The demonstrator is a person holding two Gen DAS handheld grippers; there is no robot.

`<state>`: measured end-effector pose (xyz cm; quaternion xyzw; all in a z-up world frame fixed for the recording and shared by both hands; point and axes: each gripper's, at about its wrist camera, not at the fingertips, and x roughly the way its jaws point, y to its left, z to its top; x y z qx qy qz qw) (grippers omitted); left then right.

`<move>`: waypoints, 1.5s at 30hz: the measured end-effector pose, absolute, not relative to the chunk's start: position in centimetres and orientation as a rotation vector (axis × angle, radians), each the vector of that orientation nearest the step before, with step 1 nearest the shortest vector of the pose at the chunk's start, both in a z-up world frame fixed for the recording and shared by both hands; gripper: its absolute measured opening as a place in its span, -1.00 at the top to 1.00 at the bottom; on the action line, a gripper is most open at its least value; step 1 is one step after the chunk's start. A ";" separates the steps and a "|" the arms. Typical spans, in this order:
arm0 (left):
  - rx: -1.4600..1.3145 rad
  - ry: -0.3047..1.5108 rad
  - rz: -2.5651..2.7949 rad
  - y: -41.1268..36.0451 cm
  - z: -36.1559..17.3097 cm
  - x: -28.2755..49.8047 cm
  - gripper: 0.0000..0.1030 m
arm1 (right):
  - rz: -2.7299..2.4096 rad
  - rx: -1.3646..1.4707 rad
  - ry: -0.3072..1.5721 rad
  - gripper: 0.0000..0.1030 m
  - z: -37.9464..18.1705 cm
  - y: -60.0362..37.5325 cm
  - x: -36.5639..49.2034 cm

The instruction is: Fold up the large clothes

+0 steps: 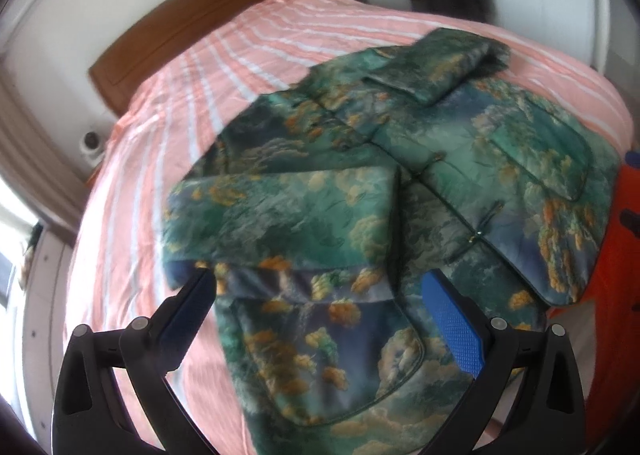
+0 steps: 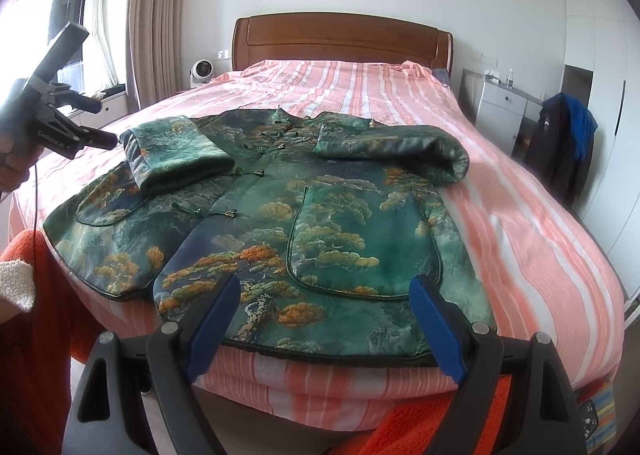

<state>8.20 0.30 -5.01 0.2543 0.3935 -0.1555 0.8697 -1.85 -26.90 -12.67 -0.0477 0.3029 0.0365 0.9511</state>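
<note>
A green padded jacket [image 2: 280,211] with orange and white cloud print lies face up on the bed, hem toward the near edge; it also shows in the left wrist view [image 1: 360,215]. Both sleeves are folded in over the chest: one sleeve [image 2: 176,155] at the left, the other sleeve [image 2: 400,151] at the right. My left gripper [image 1: 320,283] is open and empty, just above the jacket's left side near the folded sleeve [image 1: 280,211]; it shows in the right wrist view [image 2: 100,139]. My right gripper [image 2: 324,287] is open and empty above the hem.
The bed [image 2: 520,239] has a pink and white striped sheet and a wooden headboard [image 2: 340,39]. A white fan [image 2: 202,73] stands at its left, a grey nightstand [image 2: 500,103] and a chair with dark clothes [image 2: 564,143] at its right. Orange fleece [image 2: 400,427] lies below the bed's near edge.
</note>
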 end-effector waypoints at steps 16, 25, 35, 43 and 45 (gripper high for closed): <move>0.332 0.950 -0.339 3.0 -9.1 15.4 0.78 | 0.079 -0.137 0.648 -0.66 -13.2 -25.8 -1.9; -0.360 0.767 0.313 34.5 -2.1 12.1 0.79 | 0.092 -0.131 0.660 -0.66 -13.5 -25.8 -1.4; -0.579 0.831 0.756 47.6 -8.6 0.8 -0.37 | 0.156 -0.106 0.710 -0.66 -10.5 -28.4 1.9; -0.479 0.816 0.506 34.6 -7.1 2.1 -0.60 | 0.189 -0.685 0.795 -0.98 -10.3 -24.1 19.1; -0.458 0.820 0.458 31.2 -6.9 2.6 -0.60 | 0.187 -0.898 0.851 -0.94 -14.3 -21.8 23.7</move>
